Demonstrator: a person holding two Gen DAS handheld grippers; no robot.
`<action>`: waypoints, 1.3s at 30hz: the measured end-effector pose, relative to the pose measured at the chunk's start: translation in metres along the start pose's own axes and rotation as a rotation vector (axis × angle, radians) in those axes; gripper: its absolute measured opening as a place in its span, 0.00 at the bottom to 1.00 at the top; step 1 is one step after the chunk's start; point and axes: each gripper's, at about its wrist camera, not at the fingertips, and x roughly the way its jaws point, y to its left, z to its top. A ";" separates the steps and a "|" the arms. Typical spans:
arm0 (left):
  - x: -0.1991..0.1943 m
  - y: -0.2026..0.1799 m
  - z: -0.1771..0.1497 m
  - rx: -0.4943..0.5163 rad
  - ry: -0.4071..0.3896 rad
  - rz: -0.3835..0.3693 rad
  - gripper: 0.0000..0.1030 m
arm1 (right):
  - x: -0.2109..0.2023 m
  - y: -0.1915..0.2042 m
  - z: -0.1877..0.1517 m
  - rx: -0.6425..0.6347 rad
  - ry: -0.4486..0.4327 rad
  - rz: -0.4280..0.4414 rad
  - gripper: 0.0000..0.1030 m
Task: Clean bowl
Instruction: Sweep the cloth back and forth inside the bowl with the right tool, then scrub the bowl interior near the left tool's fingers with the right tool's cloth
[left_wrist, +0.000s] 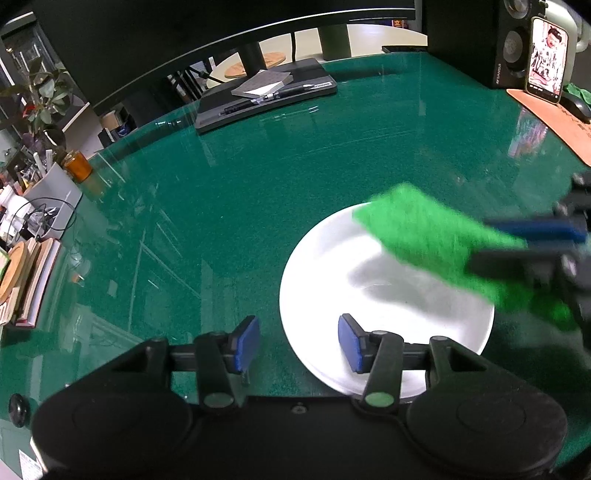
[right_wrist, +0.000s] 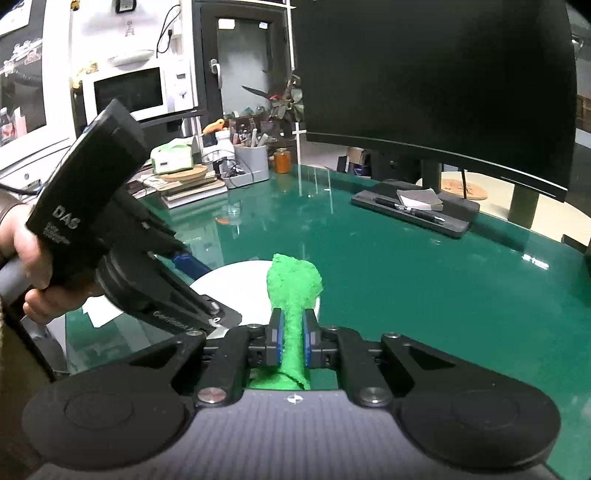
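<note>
Right gripper (right_wrist: 292, 341) clamps a fuzzy green scrubbing pad (left_wrist: 436, 240) over the shallow white round bowl (left_wrist: 332, 280); left gripper (left_wrist: 299, 341) straddles the rim (pads apart, nothing pinched).

The left claw (left_wrist: 298, 343), black with 2 blue pads, stands parted, angled steeply downward. The right claw (right_wrist: 293, 341) is pinched tight. A hand (right_wrist: 27, 266) at 9 o'clock grips the left handle.

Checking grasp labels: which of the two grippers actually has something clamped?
The right gripper: its blue pads pinch the green scouring cloth over the white bowl. The left gripper straddles the bowl's rim, pads apart.
</note>
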 end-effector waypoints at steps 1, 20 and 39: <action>0.000 0.000 0.000 0.000 0.000 0.000 0.46 | -0.001 0.002 -0.001 -0.001 0.003 0.011 0.10; -0.010 -0.005 -0.005 0.090 0.026 -0.073 0.46 | 0.023 -0.017 0.004 0.003 -0.029 -0.013 0.12; 0.007 0.013 0.011 -0.070 0.024 -0.027 0.31 | -0.018 0.015 -0.012 -0.187 -0.012 -0.054 0.12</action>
